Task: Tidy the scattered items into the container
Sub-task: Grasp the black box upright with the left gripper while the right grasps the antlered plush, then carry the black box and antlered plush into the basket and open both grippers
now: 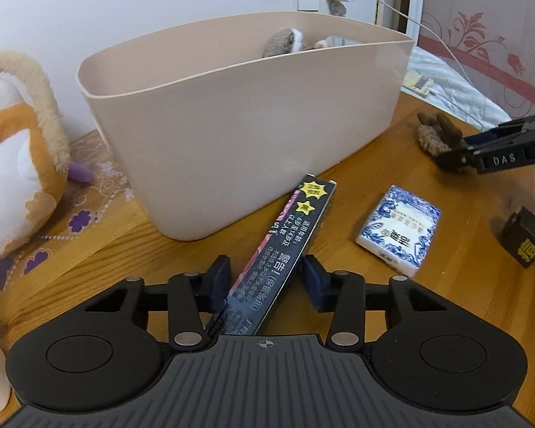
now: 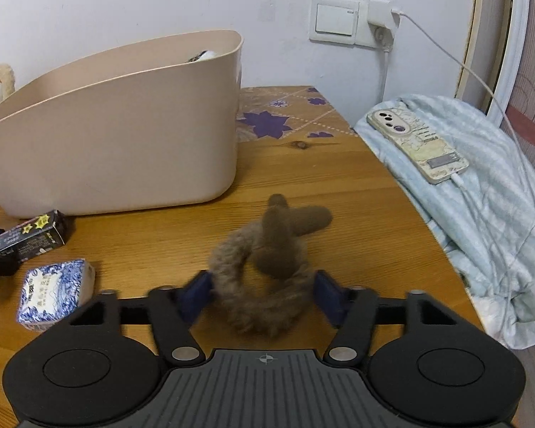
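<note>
A beige plastic bin [image 1: 246, 114] stands on the wooden table, with a grey plush [image 1: 285, 41] inside; it also shows in the right wrist view [image 2: 117, 132]. My left gripper [image 1: 265, 280] is open around a long black box [image 1: 278, 260] that lies pointing at the bin; the pads stand just clear of its sides. My right gripper [image 2: 264, 294] is open around a brown furry scrunchie [image 2: 267, 260] on the table, its pads close to the fur. A blue-and-white packet [image 1: 399, 230] lies between the two grippers.
A small black cube [image 1: 524, 237] sits at the right. An orange-and-white plush toy [image 1: 14, 164] stands left of the bin. A phone [image 2: 417, 142] on a charging cable lies on a light blue cloth [image 2: 481, 207] past the table's right edge.
</note>
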A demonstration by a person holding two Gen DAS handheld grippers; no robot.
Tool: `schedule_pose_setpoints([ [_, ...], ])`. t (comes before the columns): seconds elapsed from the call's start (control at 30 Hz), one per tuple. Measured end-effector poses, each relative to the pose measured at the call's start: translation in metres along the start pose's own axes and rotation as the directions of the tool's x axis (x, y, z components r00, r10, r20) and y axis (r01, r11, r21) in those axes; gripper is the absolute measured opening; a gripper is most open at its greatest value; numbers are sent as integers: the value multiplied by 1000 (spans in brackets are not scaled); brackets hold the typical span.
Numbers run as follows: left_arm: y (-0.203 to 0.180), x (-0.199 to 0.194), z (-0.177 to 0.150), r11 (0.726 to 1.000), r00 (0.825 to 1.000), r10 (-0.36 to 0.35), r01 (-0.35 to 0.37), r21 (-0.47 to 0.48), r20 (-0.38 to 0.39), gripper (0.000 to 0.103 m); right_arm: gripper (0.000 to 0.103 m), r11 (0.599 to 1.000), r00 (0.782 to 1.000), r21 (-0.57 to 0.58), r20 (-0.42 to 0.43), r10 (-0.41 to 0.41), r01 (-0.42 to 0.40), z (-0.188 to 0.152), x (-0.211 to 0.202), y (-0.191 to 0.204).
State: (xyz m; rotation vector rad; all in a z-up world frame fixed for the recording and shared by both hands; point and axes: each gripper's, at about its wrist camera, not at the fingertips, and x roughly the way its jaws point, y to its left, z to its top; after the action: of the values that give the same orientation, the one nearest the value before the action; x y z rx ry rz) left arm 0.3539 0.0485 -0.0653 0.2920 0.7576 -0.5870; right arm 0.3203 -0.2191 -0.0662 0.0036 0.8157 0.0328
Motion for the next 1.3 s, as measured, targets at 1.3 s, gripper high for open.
schedule_pose_setpoints([
  [1.3,-57,-107,6,989,952,138,-145,8,273,24,19,994,976,-38,191,103,-98,-1,-119,-1],
])
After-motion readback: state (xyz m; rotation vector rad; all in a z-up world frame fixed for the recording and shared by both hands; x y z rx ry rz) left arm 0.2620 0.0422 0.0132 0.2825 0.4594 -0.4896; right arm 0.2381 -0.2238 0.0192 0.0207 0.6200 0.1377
